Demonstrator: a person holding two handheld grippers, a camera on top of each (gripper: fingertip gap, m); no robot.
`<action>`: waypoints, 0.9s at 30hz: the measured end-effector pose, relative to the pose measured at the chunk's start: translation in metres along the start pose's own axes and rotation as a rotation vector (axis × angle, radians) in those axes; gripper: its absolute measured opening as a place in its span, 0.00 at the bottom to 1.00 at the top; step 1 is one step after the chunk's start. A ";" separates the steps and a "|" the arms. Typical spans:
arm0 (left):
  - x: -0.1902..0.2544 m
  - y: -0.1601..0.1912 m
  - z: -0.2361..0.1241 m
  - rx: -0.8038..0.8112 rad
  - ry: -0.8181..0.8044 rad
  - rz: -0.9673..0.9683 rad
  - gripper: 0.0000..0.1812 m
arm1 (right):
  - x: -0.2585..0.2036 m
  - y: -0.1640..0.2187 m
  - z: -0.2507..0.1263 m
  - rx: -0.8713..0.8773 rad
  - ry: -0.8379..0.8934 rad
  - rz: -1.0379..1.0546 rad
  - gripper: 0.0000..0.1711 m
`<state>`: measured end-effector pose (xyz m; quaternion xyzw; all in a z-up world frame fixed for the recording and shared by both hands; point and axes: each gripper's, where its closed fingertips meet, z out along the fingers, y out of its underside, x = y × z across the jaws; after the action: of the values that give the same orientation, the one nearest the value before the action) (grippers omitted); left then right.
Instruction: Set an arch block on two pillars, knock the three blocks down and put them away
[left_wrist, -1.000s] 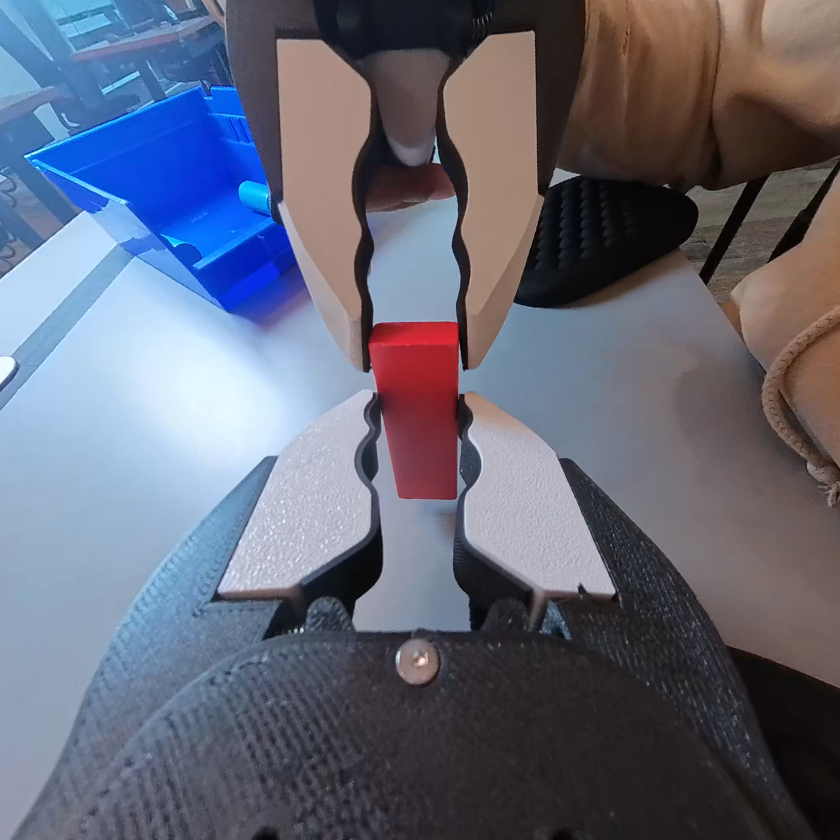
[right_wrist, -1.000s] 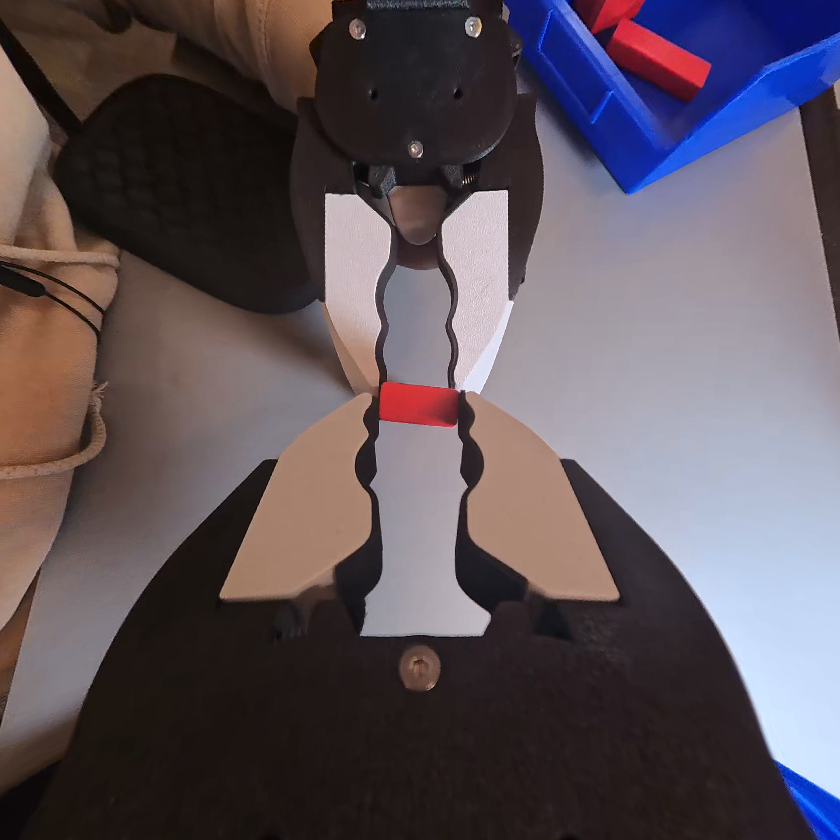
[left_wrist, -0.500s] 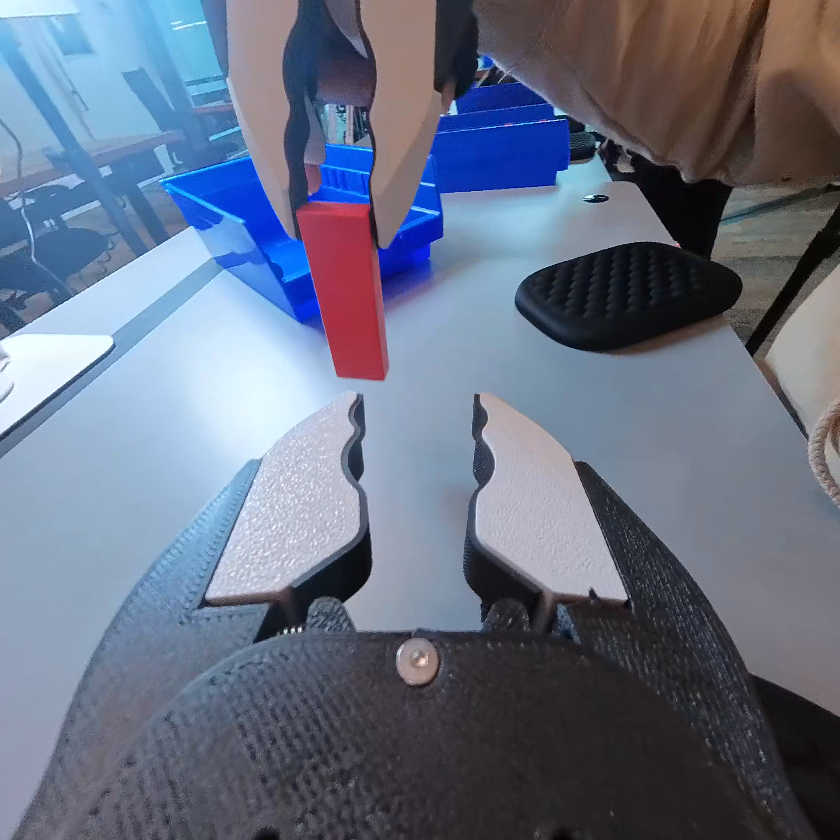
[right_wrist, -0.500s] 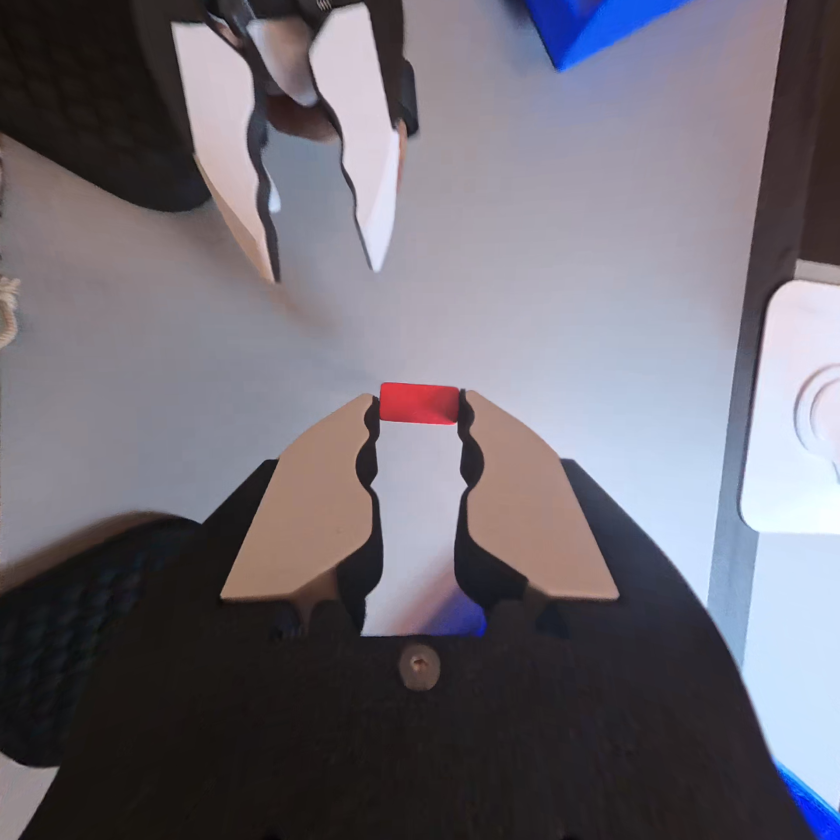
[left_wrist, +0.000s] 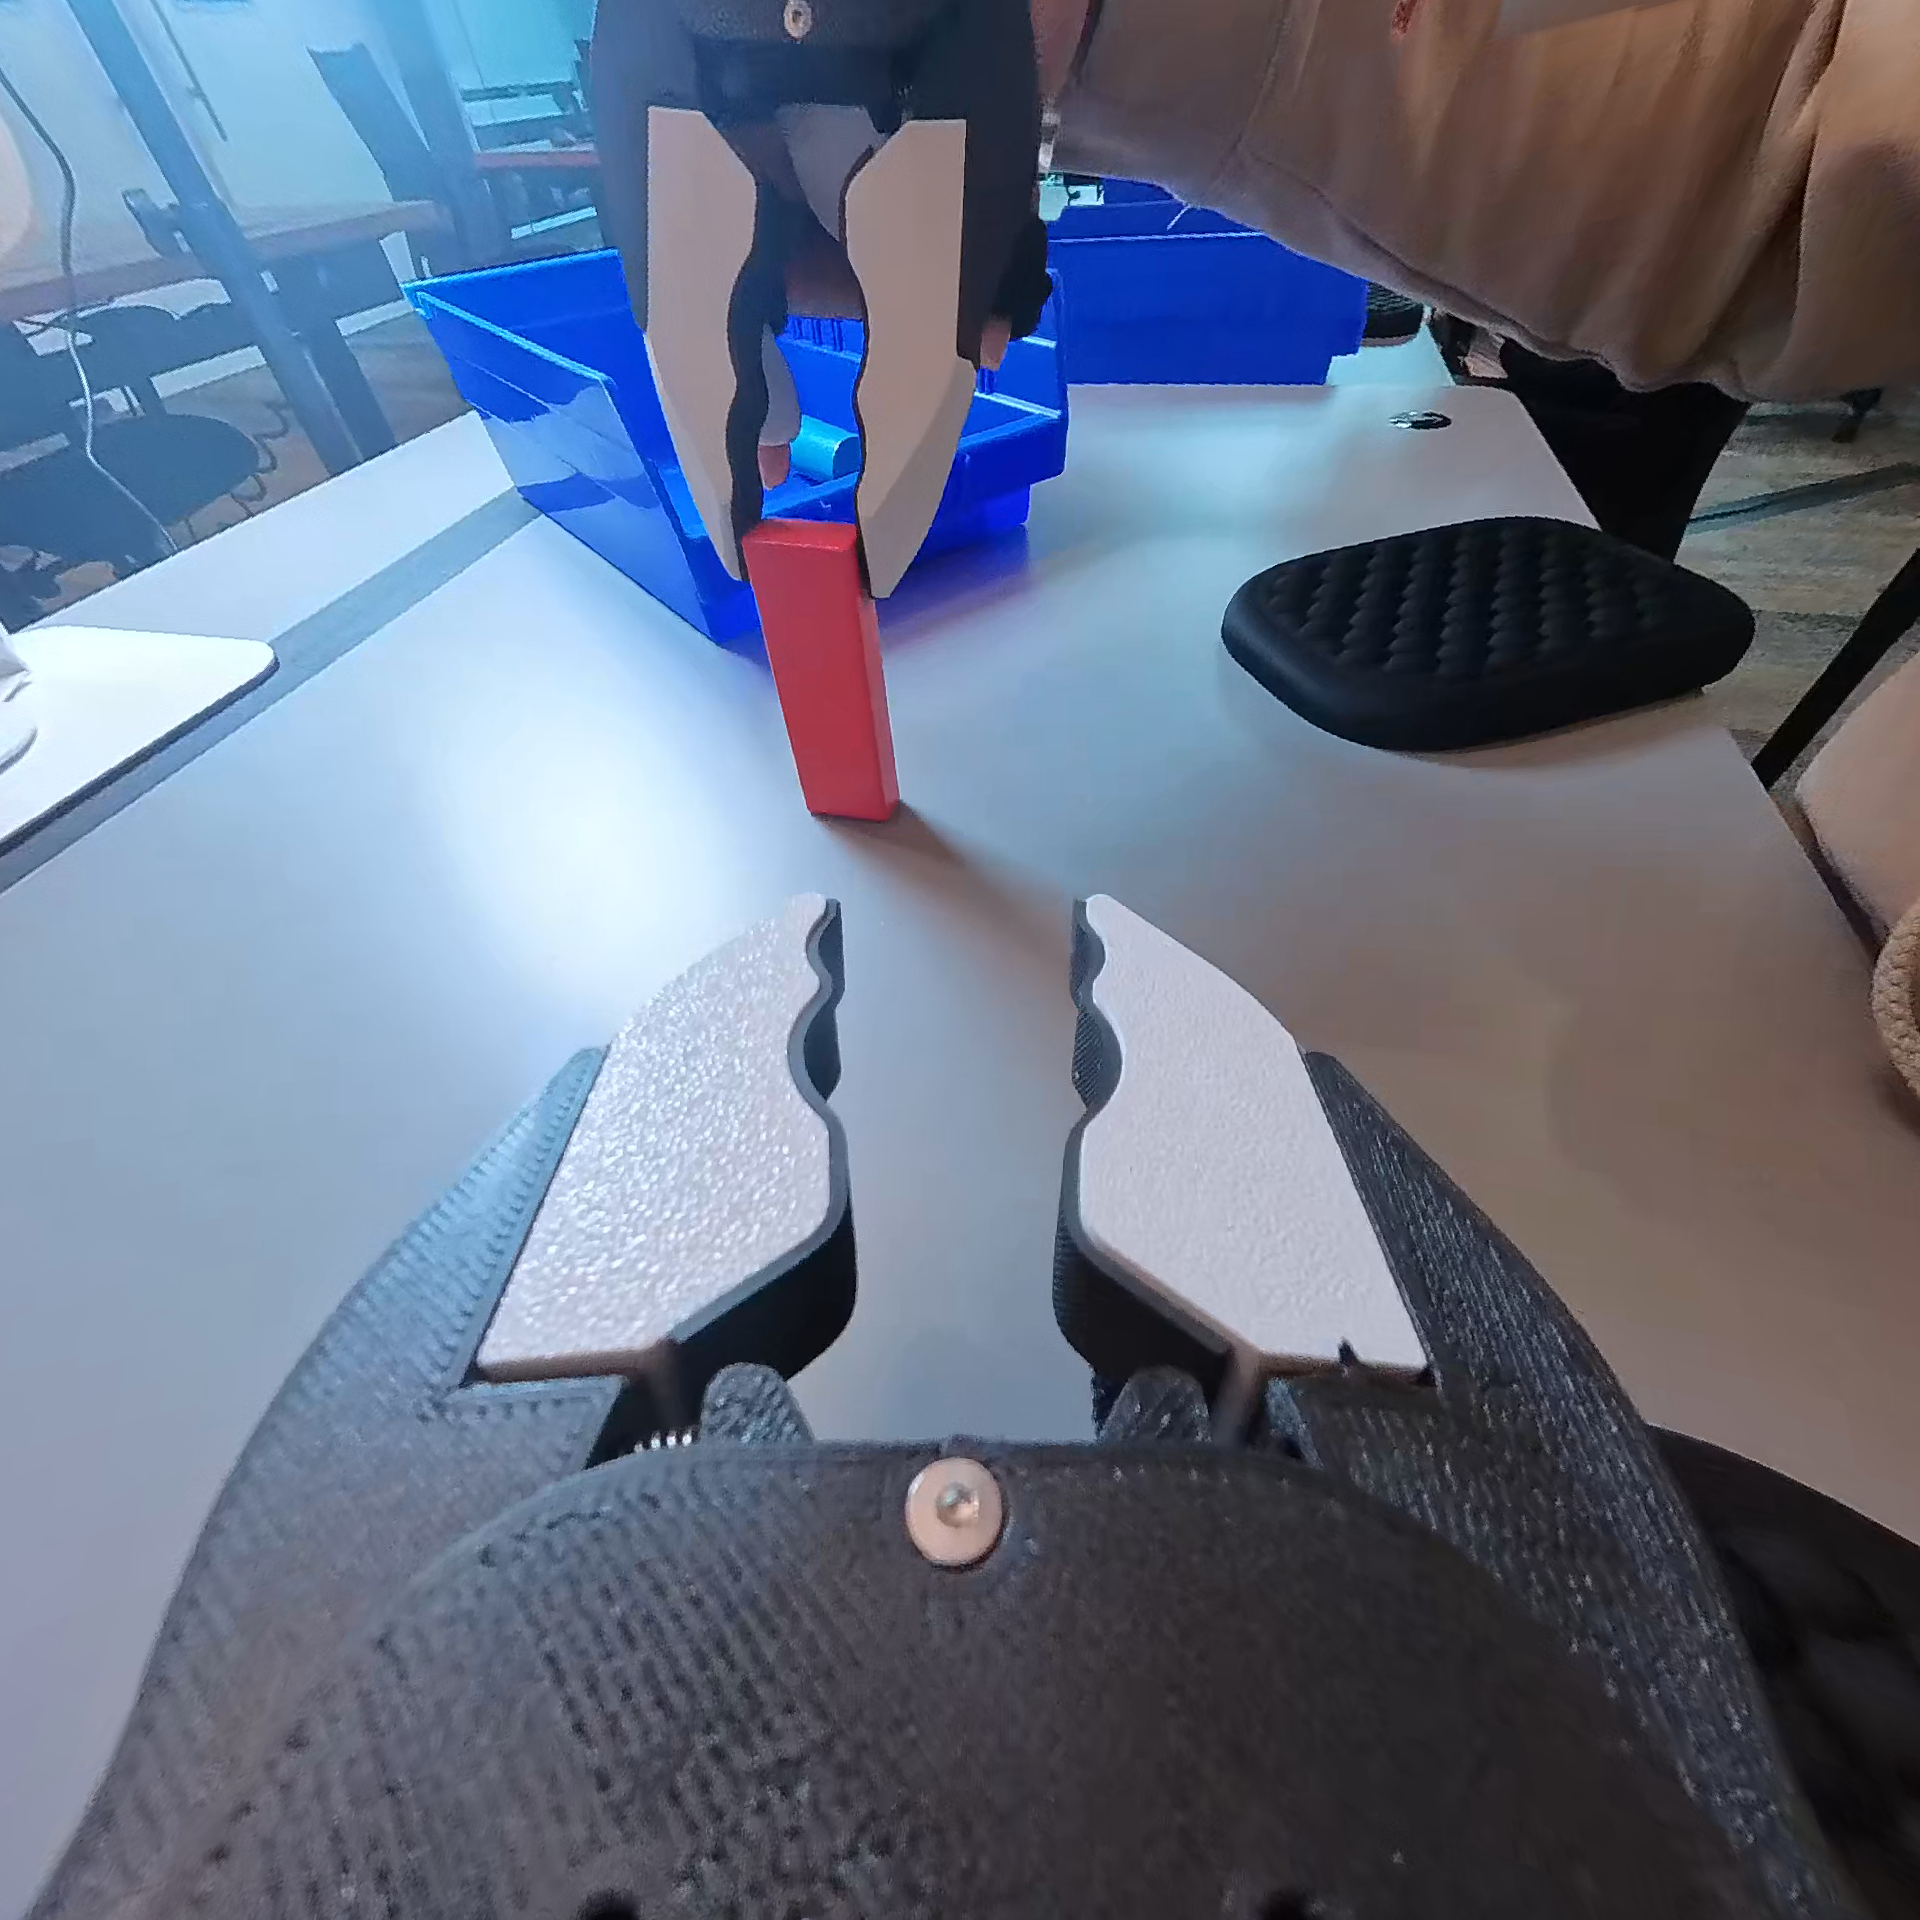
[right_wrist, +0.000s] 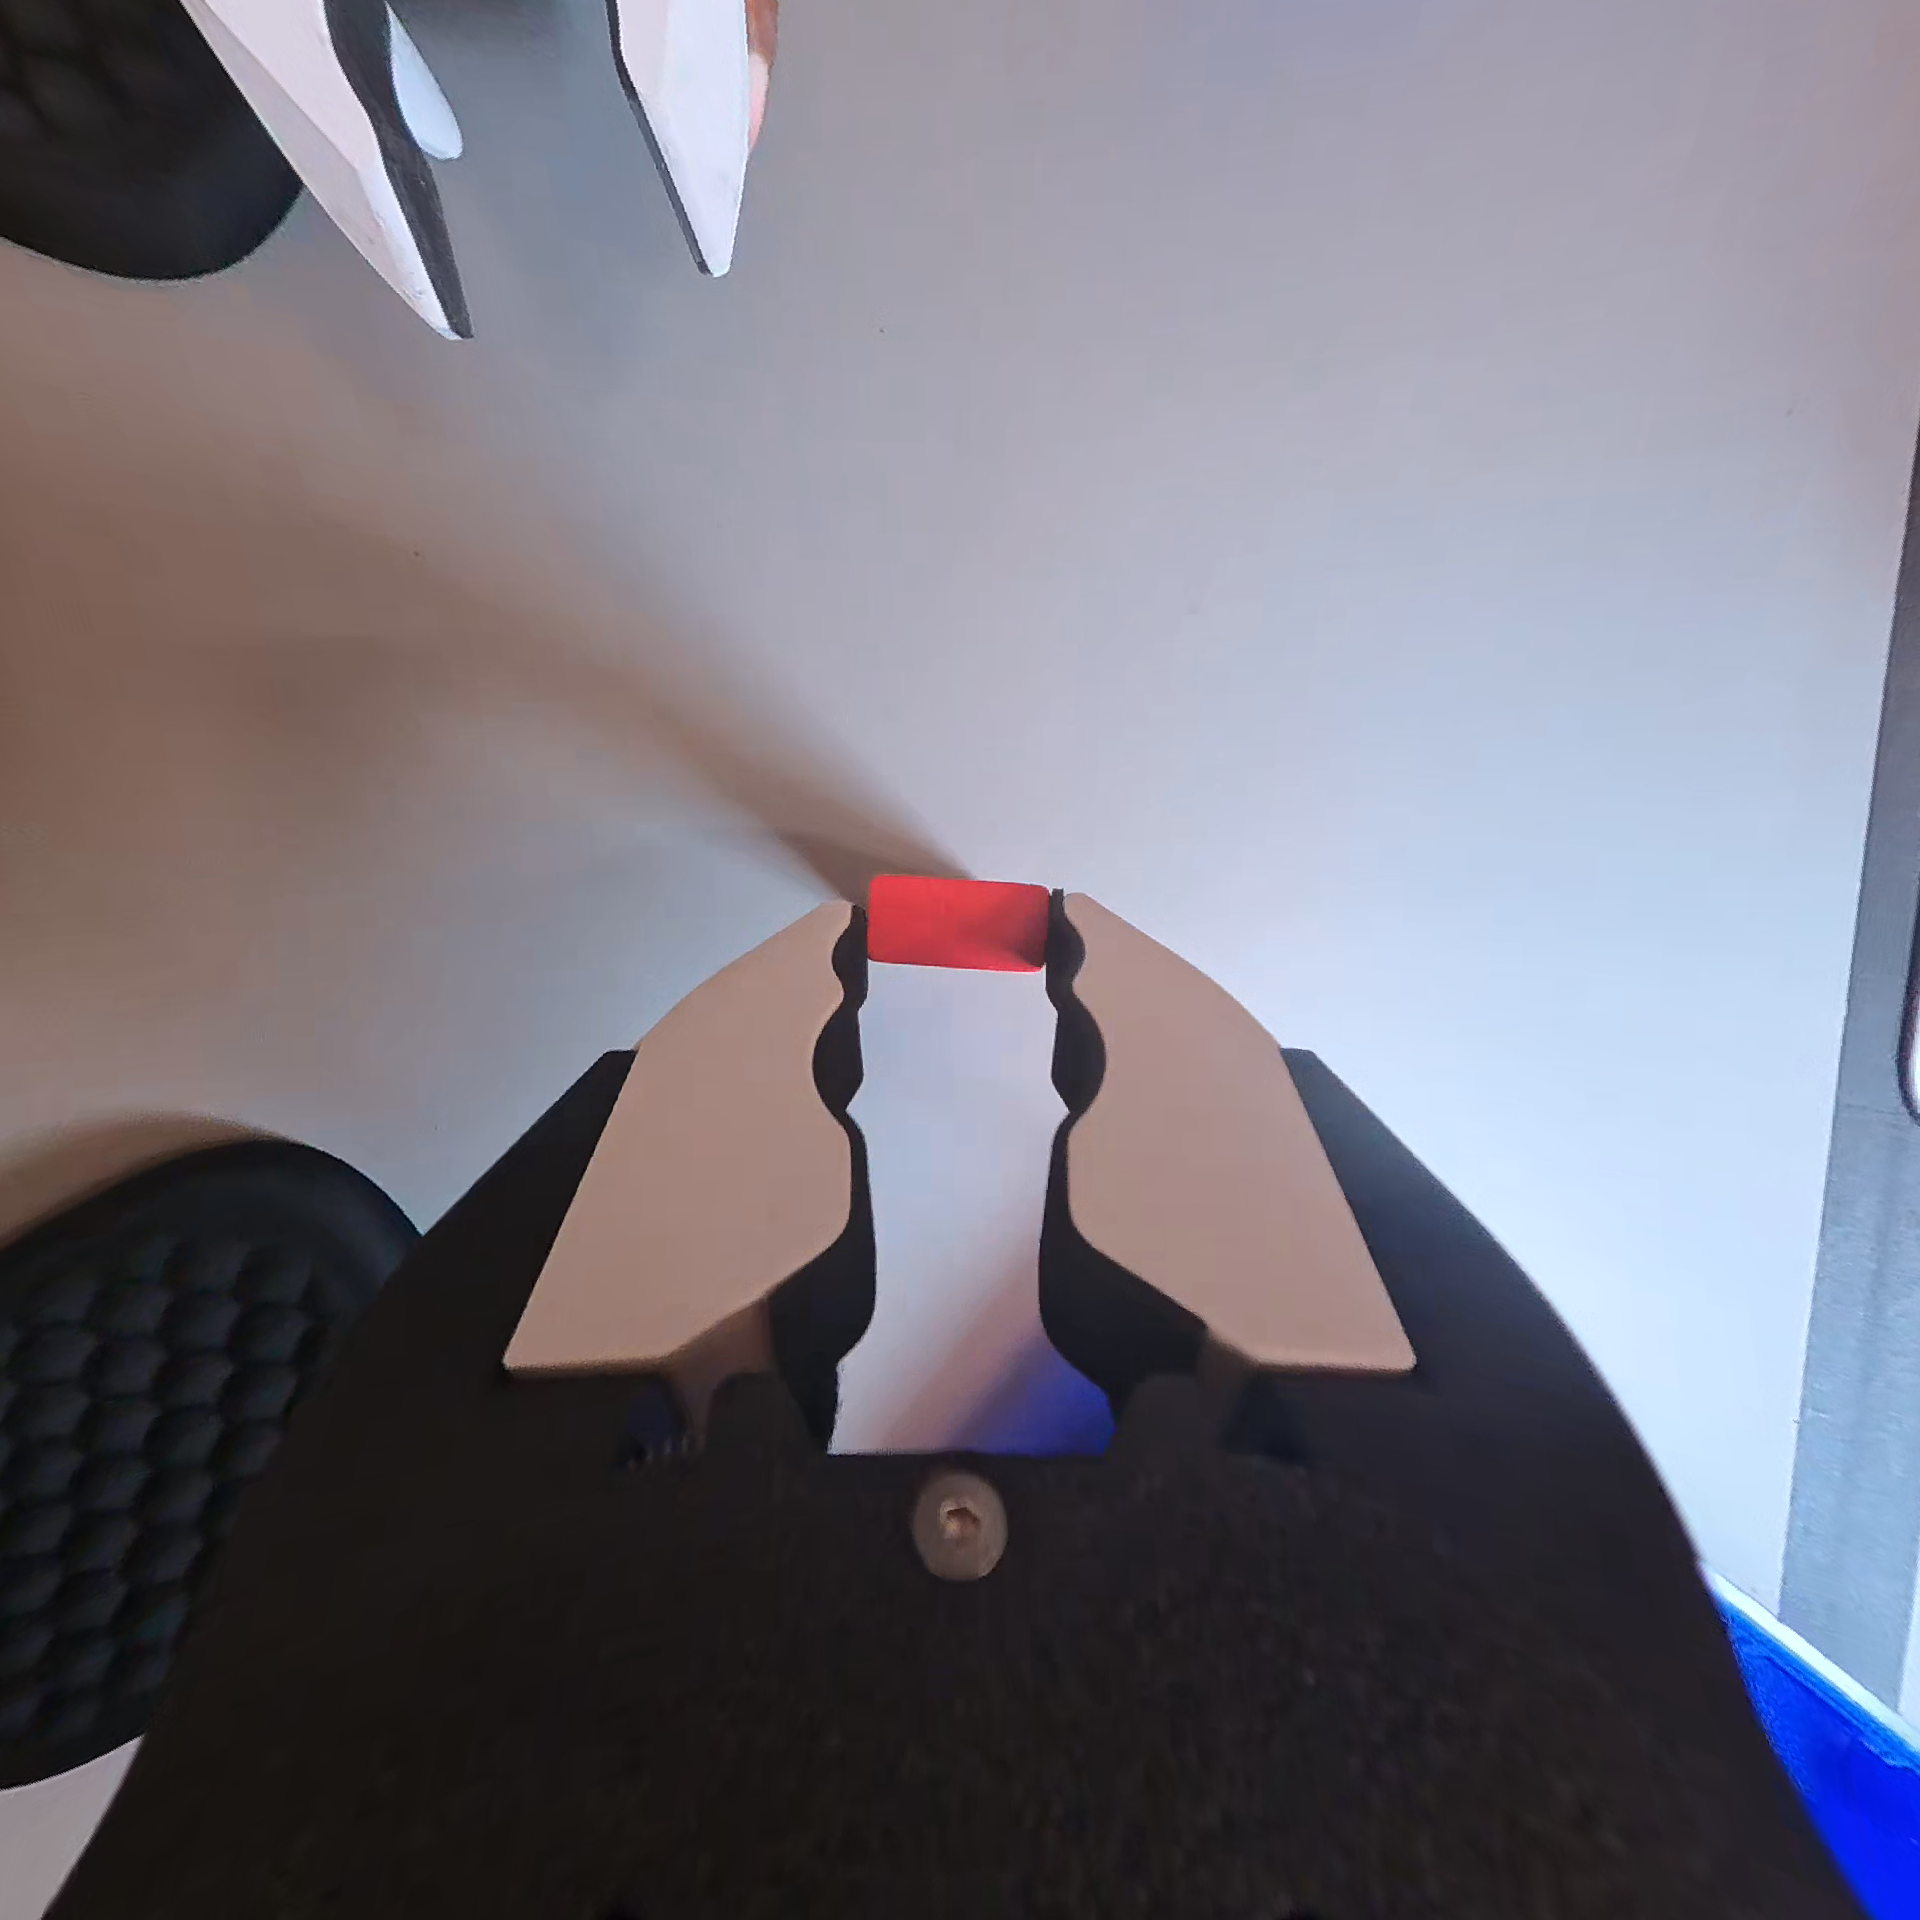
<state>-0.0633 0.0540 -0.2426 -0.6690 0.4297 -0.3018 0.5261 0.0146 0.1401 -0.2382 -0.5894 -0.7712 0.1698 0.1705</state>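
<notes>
A red pillar block (left_wrist: 828, 675) stands nearly upright on the grey table (left_wrist: 416, 831), leaning slightly, its foot on or just at the surface. My right gripper (left_wrist: 802, 566) is shut on its top end from above. In the right wrist view the block's red top end (right_wrist: 957, 924) sits clamped between my right gripper's (right_wrist: 957, 920) fingertips. My left gripper (left_wrist: 954, 914) is open and empty, low over the table, a short way in front of the block. It also shows in the right wrist view (right_wrist: 587, 301) at the top left.
A blue bin (left_wrist: 582, 416) stands behind the block with a light blue cylinder (left_wrist: 826, 452) inside. A second blue bin (left_wrist: 1195, 291) is farther back. A black textured pad (left_wrist: 1486, 634) lies at the right. A white flat base (left_wrist: 114, 696) lies at the left. A person's beige sleeve (left_wrist: 1507, 156) is above. Across from one pair of fingers to the other is roughly 12 centimeters.
My left gripper let go of the red block, opened and drew back. My right gripper carried the block away towards the bin and lowered it until its foot is at the table.
</notes>
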 end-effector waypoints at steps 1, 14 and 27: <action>0.000 0.001 0.000 -0.002 -0.001 0.001 0.23 | 0.000 0.000 0.000 0.005 -0.004 0.005 0.19; 0.000 0.004 0.002 -0.014 0.005 -0.003 0.23 | -0.001 -0.001 0.001 0.000 -0.021 -0.002 0.19; 0.001 0.007 0.004 -0.028 0.013 -0.003 0.23 | 0.001 -0.001 -0.002 -0.034 0.002 0.007 0.25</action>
<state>-0.0611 0.0541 -0.2508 -0.6751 0.4362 -0.3010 0.5132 0.0147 0.1406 -0.2357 -0.5950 -0.7718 0.1565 0.1607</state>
